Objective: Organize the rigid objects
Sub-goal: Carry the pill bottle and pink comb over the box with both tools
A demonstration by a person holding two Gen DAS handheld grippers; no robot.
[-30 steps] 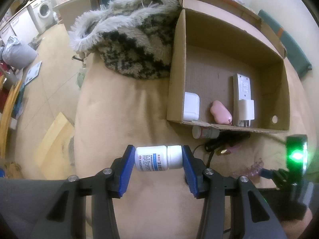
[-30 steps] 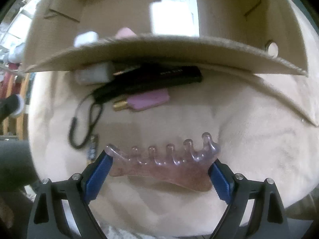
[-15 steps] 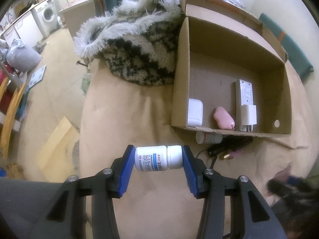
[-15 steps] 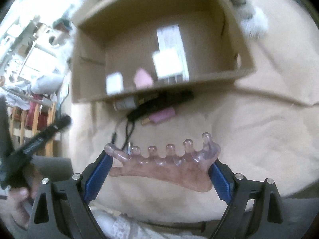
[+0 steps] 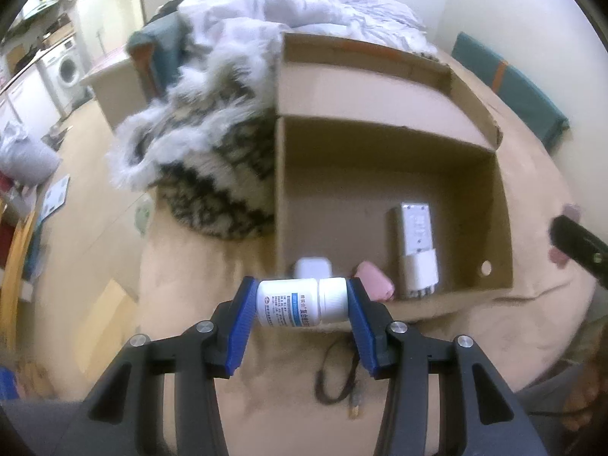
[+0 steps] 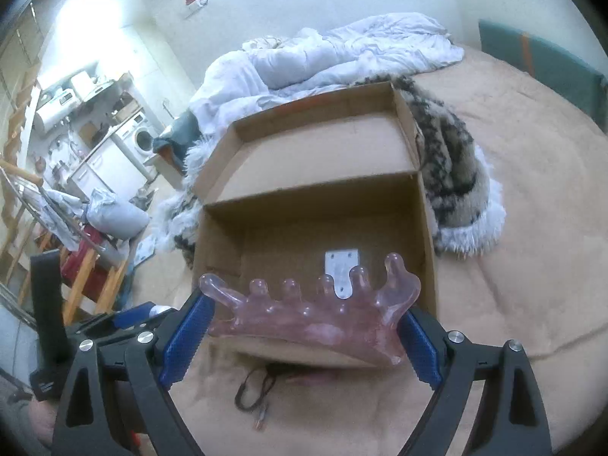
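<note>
On the left, the left gripper (image 5: 302, 304) clamps a white pill bottle (image 5: 302, 303) sideways, just near the open cardboard box (image 5: 279, 190) on a tan bed. On the right, the right gripper (image 6: 304, 326) grips a pink translucent comb-shaped massager (image 6: 315, 315) above the box's near edge.

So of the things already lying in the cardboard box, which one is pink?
The small rounded pink thing at the box's near wall. It lies between the white square block and the long grey-white device; both of those are pale.
</note>
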